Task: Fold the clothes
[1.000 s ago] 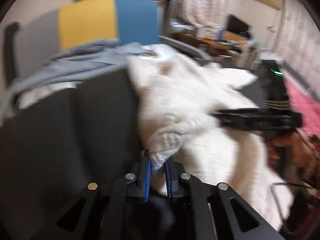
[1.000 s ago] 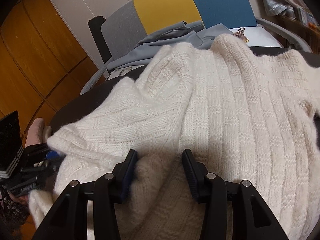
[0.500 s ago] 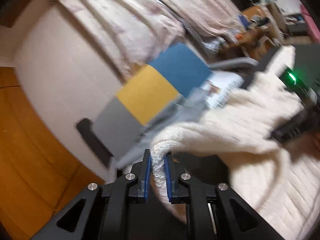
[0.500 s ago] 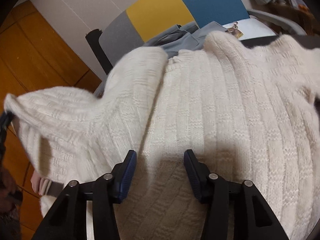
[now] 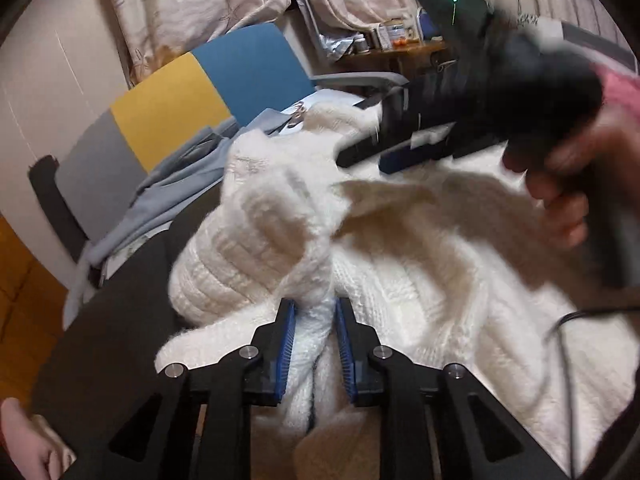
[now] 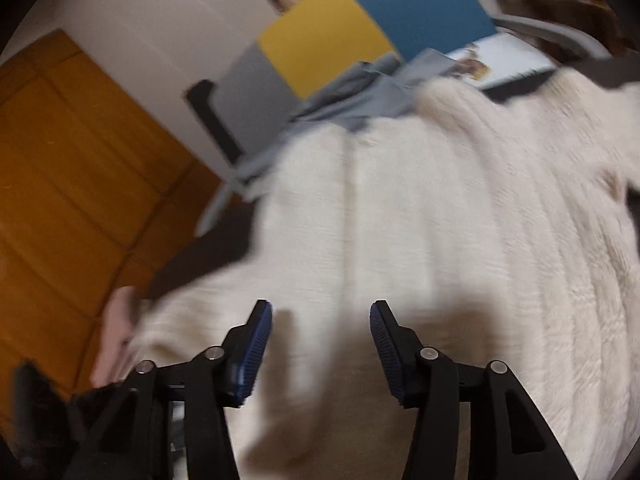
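Observation:
A cream knitted sweater lies spread over a dark table. My left gripper has the bunched sleeve pinched between its blue pads, folded in over the sweater's body, while its jaws are opening. In the right wrist view the sweater fills the frame. My right gripper hovers just above it, jaws opening wide, with nothing between them. The same right gripper shows blurred in the left wrist view, held by a hand.
A chair with grey, yellow and blue panels stands behind the table, with a grey-blue garment draped over its seat. A printed sheet lies by the sweater's far edge. Orange wooden floor lies left; a cluttered desk stands behind.
My left gripper has swung the sleeve across and laid it onto the sweater's body, and its jaws have widened. My right gripper has lifted slightly and opened wider.

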The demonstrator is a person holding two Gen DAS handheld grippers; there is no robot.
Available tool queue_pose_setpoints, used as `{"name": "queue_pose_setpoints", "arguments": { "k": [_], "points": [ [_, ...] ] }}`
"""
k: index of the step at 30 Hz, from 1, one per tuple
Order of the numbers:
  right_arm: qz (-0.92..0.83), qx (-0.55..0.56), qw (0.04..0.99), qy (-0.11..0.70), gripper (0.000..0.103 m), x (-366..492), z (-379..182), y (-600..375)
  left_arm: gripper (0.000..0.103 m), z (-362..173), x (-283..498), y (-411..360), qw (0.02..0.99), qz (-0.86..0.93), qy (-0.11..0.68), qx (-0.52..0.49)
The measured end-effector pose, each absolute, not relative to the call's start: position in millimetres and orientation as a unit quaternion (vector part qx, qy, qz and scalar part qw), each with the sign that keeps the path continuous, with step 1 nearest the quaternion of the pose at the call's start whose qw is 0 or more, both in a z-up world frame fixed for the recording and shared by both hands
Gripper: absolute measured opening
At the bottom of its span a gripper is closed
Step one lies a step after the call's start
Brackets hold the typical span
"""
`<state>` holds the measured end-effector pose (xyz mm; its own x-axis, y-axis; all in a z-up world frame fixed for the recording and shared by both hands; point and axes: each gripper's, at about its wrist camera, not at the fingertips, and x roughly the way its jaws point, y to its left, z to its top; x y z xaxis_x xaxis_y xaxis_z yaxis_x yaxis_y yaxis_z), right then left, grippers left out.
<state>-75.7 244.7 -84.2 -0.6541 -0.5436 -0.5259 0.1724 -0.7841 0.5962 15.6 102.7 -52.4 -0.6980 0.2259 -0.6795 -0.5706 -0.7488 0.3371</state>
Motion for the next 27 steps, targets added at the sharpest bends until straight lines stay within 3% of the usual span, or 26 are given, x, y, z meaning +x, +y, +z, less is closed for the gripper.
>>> {"name": "queue_pose_setpoints", "arguments": {
  "k": [2,6,7,10,13,20,24,27],
  "points": [
    [-0.878,0.355,0.237,-0.218,0.076,-72,-63,226,0.02,-56,16,104,0.221,0.885,0.267,-0.312],
    [-0.856,0.392,0.283,-0.182,0.077,-83,-56,196,0.02,-60,20,105,0.216,0.89,0.264,-0.302],
    [-0.85,0.405,0.287,-0.177,0.072,-88,-58,190,0.02,-60,21,105,0.216,0.891,0.263,-0.3],
    [-0.842,0.433,0.287,-0.147,0.012,-93,-68,178,0.02,-59,24,101,0.218,0.893,0.259,-0.297],
    [-0.856,0.42,0.261,-0.153,0.012,-86,-73,188,0.02,-44,30,86,0.234,0.899,0.225,-0.295],
    [-0.863,0.395,0.133,-0.287,0.012,-69,-111,279,0.024,1,21,13,0.204,0.932,0.07,-0.291],
    [-0.848,0.386,0.126,-0.34,0.011,-64,-132,306,0.024,-12,-20,-13,0.195,0.913,-0.014,-0.357],
    [-0.846,0.381,0.13,-0.35,0.011,-64,-135,311,0.026,-29,-50,-29,0.217,0.87,-0.13,-0.423]
  ]
}}
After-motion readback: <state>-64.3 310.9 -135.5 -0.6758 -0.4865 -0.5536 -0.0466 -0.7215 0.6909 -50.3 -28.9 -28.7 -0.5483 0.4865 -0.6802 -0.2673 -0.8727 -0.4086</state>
